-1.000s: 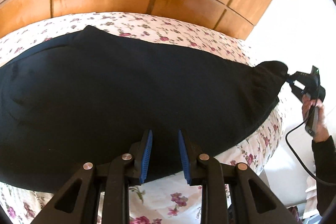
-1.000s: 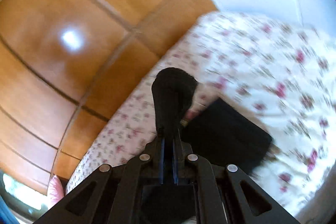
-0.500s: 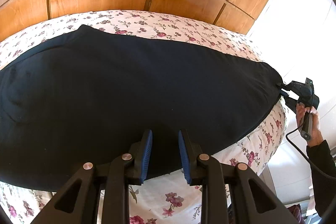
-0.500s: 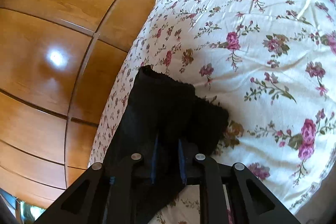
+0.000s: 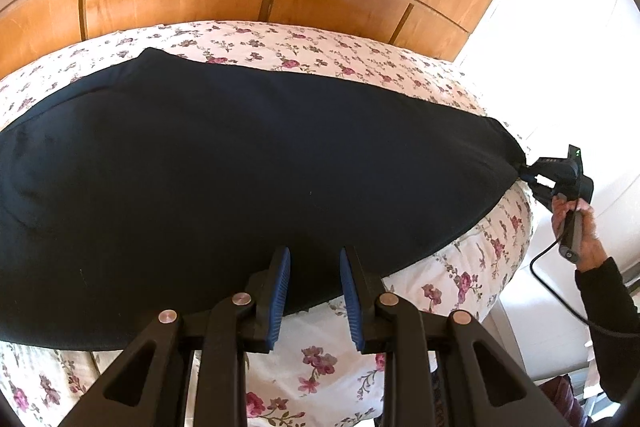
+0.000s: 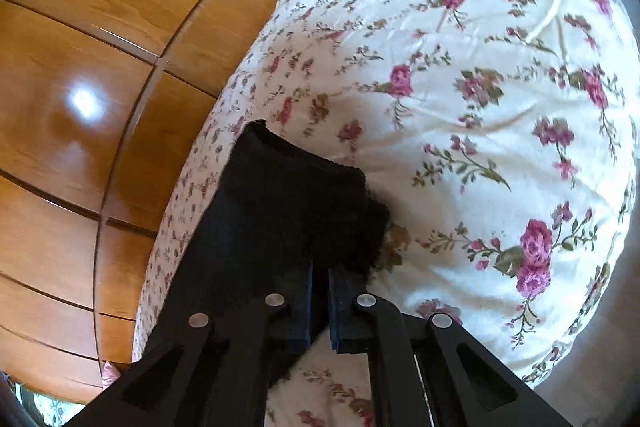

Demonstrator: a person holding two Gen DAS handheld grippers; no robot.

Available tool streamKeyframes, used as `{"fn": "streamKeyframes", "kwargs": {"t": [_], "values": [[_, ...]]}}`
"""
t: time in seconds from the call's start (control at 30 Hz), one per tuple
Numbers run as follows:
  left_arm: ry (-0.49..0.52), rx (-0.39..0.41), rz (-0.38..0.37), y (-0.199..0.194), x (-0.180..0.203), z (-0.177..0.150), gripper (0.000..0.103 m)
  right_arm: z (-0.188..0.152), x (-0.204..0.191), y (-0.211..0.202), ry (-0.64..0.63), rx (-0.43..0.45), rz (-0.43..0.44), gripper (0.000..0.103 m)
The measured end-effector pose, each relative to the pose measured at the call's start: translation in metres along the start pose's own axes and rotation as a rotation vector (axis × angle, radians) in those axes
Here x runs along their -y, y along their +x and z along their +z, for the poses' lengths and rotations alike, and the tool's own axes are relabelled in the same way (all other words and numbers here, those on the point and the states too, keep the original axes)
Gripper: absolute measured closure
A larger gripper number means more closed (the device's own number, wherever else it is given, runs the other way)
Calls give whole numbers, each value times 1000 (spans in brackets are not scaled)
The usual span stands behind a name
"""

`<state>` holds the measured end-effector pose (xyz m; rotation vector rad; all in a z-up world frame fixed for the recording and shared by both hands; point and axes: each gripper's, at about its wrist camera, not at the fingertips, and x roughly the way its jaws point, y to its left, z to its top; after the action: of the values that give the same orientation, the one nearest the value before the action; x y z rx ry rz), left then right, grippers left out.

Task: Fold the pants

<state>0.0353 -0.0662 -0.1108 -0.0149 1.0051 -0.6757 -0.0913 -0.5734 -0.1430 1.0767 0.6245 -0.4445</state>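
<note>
Lowered since the earlier frames: the pants' (image 5: 240, 187) right end, lifted a second ago, is now laid flat on the bed (image 5: 460, 279).
Pants are spread across the floral bedspread in the left wrist view, filling the middle of the frame, long axis running left to right, one end pointing at the right edge where it is pinched by the right gripper (image 5: 524, 173), jaws pressed together on the fabric, held by a hand (image 5: 576, 227) at mid right. In the right wrist view the pinched end (image 6: 288, 211) sits at lower centre. The left gripper (image 5: 314, 291) at lower centre is partly spread, nothing seen between its blue pads (image 5: 280, 291), hovering over the near edge. Judged step: flattening before the fold; the end should be kept taut and level, wrinkles pulled out along the long axis, then the near edge taken by the left gripper.
</note>
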Motion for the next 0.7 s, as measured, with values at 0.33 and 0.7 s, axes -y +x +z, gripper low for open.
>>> {"fn": "streamKeyframes", "kwargs": {"t": [0.33, 0.7], "values": [[17, 18, -32, -5, 3, 0, 77, -30, -22, -34, -34, -73, 132, 83], [-3, 31, -32, -8, -2, -2, 77, -100, -57, 11, -53, -256, 201, 75]]}}
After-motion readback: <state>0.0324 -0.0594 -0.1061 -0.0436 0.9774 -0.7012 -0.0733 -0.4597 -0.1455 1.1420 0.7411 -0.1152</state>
